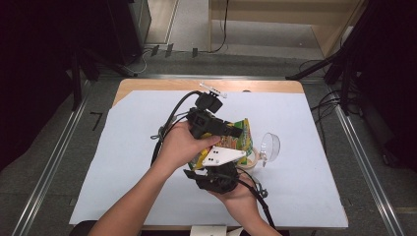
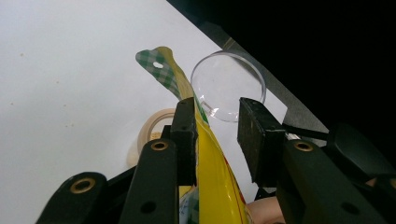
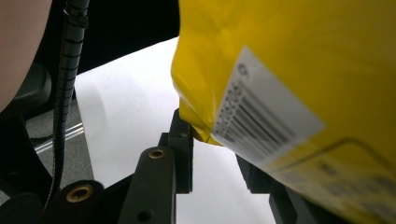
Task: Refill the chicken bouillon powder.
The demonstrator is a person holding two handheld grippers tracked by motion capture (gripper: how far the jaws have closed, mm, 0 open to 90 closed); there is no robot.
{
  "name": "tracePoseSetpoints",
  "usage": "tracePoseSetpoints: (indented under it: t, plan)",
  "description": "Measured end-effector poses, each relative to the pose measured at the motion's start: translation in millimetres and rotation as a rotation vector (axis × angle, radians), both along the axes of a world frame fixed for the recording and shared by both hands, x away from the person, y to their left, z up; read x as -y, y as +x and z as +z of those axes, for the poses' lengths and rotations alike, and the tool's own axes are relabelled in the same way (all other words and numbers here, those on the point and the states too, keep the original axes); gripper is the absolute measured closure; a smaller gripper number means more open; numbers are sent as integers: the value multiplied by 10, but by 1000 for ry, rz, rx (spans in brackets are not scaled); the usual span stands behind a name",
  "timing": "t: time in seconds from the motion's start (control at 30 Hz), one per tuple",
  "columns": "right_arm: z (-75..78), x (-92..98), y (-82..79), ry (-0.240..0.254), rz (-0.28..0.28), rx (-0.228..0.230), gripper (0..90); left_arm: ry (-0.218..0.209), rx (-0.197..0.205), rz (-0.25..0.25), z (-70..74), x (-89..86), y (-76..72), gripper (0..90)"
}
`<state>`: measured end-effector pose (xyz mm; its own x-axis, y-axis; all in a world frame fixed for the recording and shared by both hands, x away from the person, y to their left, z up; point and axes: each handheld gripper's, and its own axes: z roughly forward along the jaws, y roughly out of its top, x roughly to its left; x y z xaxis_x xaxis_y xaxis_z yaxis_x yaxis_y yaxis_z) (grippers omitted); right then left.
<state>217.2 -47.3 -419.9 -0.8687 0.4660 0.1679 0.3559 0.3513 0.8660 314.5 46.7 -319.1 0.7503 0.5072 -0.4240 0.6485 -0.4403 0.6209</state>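
A yellow packet (image 1: pixel 237 140) of crinkled, glossy film is held above the middle of the white sheet (image 1: pixel 123 162) that covers the table, between the two grippers. In the left gripper view its sealed top edge carries a green-and-white check pattern and a small punched hole, and the film folds sharply. In the right gripper view a white barcode label sits on its smooth yellow face.

The left gripper (image 2: pixel 215 128) has the packet's edge lying against its left pad, while the right pad stands clear of the film with a gap, so the jaws are parted and not pressing on it. The right gripper (image 3: pixel 212 154) sits under the packet's lower corner; the corner touches the left jaw, but the packet hides the other jaw, so whether it grips cannot be told.

Just beside the packet lies a clear, round plastic lid (image 1: pixel 269 146), thin and shiny. A beige ring of tape (image 2: pixel 152 128) lies flat on the sheet below the packet. The grippers are matte black, with brass-coloured rivets and square rubbery pads.
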Motion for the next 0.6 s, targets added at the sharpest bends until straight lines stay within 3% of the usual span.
tracePoseSetpoints:
  t: [0.6]
  plan:
    - [39,1,5,-19,6,8,695,-7,-22,22,-3,-31,40,676]
